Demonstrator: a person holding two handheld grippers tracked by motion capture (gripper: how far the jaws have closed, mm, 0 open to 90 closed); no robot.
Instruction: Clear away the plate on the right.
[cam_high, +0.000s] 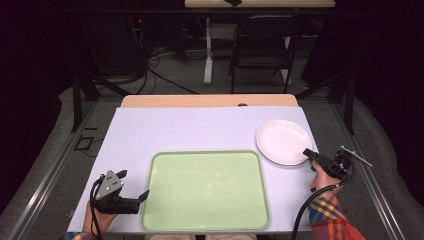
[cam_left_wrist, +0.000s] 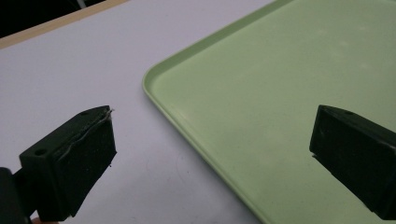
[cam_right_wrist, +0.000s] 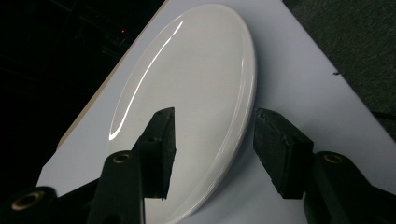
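Dark room all around, with a folding chair (cam_high: 264, 45) and some cables on the floor behind a white table (cam_high: 200, 127) that has a wooden edge along the far side. Biggest thing on it is a pale green tray (cam_high: 206, 189), sitting in the middle of the near half with nothing on it. Next up, a round white plate (cam_high: 283, 141) on the right side, just past the tray's far right corner and not touching it.

Right gripper (cam_high: 309, 153) is at the plate's near right edge, held by a hand in a plaid sleeve (cam_high: 332, 218). In the right gripper view its jaws are spread, one over the plate's inner surface and one outside the rim on the table side, so the rim (cam_right_wrist: 243, 121) sits between them. Can't tell if either jaw actually touches it, but they aren't clamped.

Left gripper (cam_high: 134, 187) is near the table's front left corner, just beside the tray's left edge. Jaws are wide apart and holding nothing; in the left gripper view one hangs over bare table, the other over the tray.
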